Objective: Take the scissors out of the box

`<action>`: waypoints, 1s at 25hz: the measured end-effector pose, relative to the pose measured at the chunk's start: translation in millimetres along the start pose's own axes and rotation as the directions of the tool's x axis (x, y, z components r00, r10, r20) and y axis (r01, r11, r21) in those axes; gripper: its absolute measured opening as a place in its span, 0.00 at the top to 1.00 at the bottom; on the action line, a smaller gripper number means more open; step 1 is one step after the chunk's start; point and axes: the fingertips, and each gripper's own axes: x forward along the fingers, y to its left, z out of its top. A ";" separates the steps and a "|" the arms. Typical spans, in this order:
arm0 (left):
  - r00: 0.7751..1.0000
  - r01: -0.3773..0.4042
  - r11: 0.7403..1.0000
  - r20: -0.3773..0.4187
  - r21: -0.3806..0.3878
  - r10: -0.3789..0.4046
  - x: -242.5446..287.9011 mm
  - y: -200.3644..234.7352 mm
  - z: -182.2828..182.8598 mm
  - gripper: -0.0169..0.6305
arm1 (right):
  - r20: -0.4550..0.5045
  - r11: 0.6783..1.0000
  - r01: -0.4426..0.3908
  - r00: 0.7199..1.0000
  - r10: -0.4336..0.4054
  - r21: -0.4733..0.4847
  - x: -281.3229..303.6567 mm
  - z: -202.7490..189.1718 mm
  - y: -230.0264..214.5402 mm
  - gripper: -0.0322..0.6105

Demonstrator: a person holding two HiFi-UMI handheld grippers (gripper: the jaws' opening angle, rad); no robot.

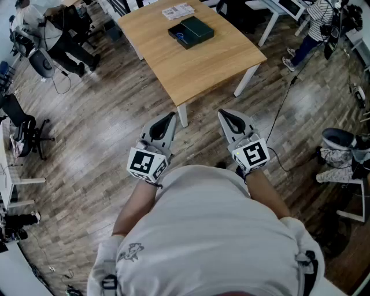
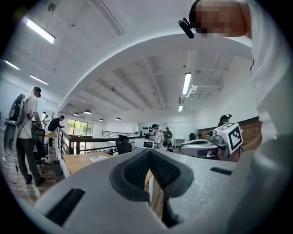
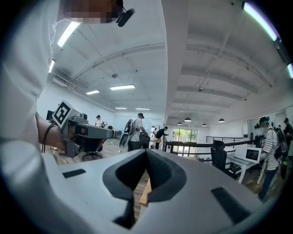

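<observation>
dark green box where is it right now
In the head view the dark green box sits top centre on the wooden table, beside a printed sheet.

Table (image 1: pixel 191 63) is showing light tan wood grain with white legs. Box (image 1: pixel 199 29) on it is reading dark green. A small blue spot at its near-left edge is possibly the scissors (image 1: pixel 180 36), too small to confirm. Left tool (image 1: pixel 167 119) and right tool (image 1: pixel 223 114) are showing pale grey shells with black pads. Their cubes (image 1: pixel 147 163) are carrying black-on-white square markers. Floor (image 1: pixel 104 127) is showing grey-brown planks. Person's shirt (image 1: pixel 202 231) is reading off-white.
</observation>
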 end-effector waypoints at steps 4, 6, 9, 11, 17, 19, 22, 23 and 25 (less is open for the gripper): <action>1.000 0.010 1.000 0.005 -0.001 -0.010 -3.0 6.5 -1.1 0.97 | 0.008 1.000 0.004 1.000 -0.004 0.003 5.3 -0.5 6.1 0.94; 1.000 0.014 1.000 0.010 -0.004 -0.014 -6.9 9.6 -0.9 0.97 | 0.007 1.000 0.009 1.000 -0.009 -0.002 6.9 0.9 11.0 0.94; 1.000 0.020 1.000 0.012 -0.008 -0.020 -11.3 14.2 -1.6 0.97 | 0.002 1.000 0.017 1.000 -0.017 -0.004 10.1 0.9 16.5 0.94; 1.000 0.023 1.000 0.011 -0.007 -0.023 -14.4 17.0 -2.8 0.97 | -0.003 1.000 0.023 1.000 -0.023 0.001 12.6 -0.2 19.8 0.94; 0.999 0.036 0.999 0.012 -0.008 -0.036 -26.7 23.9 -6.4 0.97 | -0.010 0.999 0.039 0.999 -0.039 0.003 19.6 -2.6 32.6 0.94; 0.999 0.037 0.999 0.014 -0.011 -0.037 -29.8 26.6 -6.3 0.97 | -0.013 0.999 0.043 0.999 -0.043 0.006 22.4 -1.5 35.0 0.92; 0.999 0.038 0.999 0.014 -0.017 -0.037 -32.1 31.4 -8.5 0.97 | -0.016 0.999 0.047 0.999 -0.046 0.019 28.0 -2.8 36.7 0.87; 0.999 0.037 0.999 0.015 -0.018 -0.037 -32.8 33.2 -9.1 0.97 | -0.018 0.999 0.049 0.999 -0.048 0.022 30.1 -3.1 37.2 0.85; 0.999 0.038 0.999 0.015 -0.020 -0.037 -34.1 36.7 -10.5 0.97 | -0.027 0.998 0.053 0.998 -0.053 0.023 33.4 -4.5 38.1 0.78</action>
